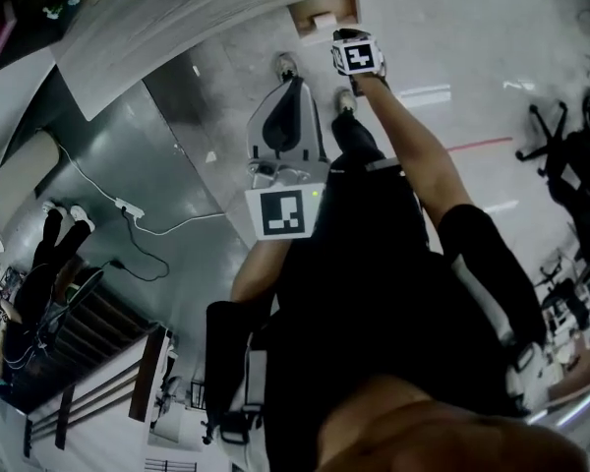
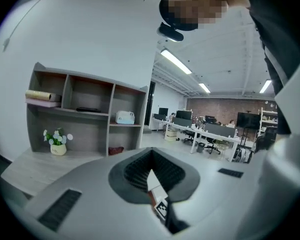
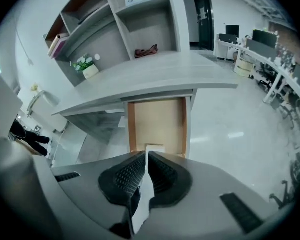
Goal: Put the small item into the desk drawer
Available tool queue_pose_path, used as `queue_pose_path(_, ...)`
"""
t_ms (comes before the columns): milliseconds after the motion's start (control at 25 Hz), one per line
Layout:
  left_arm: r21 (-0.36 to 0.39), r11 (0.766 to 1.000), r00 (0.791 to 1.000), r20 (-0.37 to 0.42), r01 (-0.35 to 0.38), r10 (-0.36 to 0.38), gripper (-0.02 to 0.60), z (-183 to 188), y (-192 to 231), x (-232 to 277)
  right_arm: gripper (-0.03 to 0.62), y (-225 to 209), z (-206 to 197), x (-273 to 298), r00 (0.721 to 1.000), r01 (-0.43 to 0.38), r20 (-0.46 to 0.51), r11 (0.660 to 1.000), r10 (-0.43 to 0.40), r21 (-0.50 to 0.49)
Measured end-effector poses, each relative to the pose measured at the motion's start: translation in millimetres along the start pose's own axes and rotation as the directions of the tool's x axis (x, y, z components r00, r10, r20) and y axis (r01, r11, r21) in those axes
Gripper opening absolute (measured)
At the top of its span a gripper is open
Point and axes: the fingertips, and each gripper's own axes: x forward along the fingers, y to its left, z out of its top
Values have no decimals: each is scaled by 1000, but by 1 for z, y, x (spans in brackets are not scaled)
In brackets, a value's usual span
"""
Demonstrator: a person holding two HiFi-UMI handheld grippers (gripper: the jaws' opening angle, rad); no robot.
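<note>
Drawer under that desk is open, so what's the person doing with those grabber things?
A person holds a gripper in each hand. The right gripper hangs above the open drawer under the desk, with its jaws shut and nothing in them. A small white item seems to lie inside the drawer at its near end. The left gripper is shut and empty too, and it points toward the shelves.

Grey wood-grain table (image 3: 155, 79) with a shelf unit (image 2: 85, 109) standing on it. Flower pot (image 2: 57, 145) on the tabletop by the shelf. Dark red item (image 3: 146, 50) in the bottom right compartment, white device (image 2: 124, 117) on the shelf above. Open drawer (image 3: 157, 121) under the table, small white item (image 3: 154, 148) inside. Power strip (image 1: 128, 207) on the glossy floor (image 1: 177, 146).
</note>
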Motion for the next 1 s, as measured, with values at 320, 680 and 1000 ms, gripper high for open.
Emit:
queue_pose_path(320, 27, 999, 996, 77, -39, 37, -5, 12, -52, -52, 0, 9, -15, -66, 995, -61, 74, 998, 61, -9)
queue_pose_path(680, -6, 996, 989, 118, -93, 93, -5, 8, -78, -105, 0, 13, -16, -148, 970, -83, 228, 996, 85, -19)
queue_pose_path(1000, 3, 995, 985, 141, -104, 102, -5, 14, -50, -127, 0, 39, -5, -218, 919, -138, 373, 990, 127, 2)
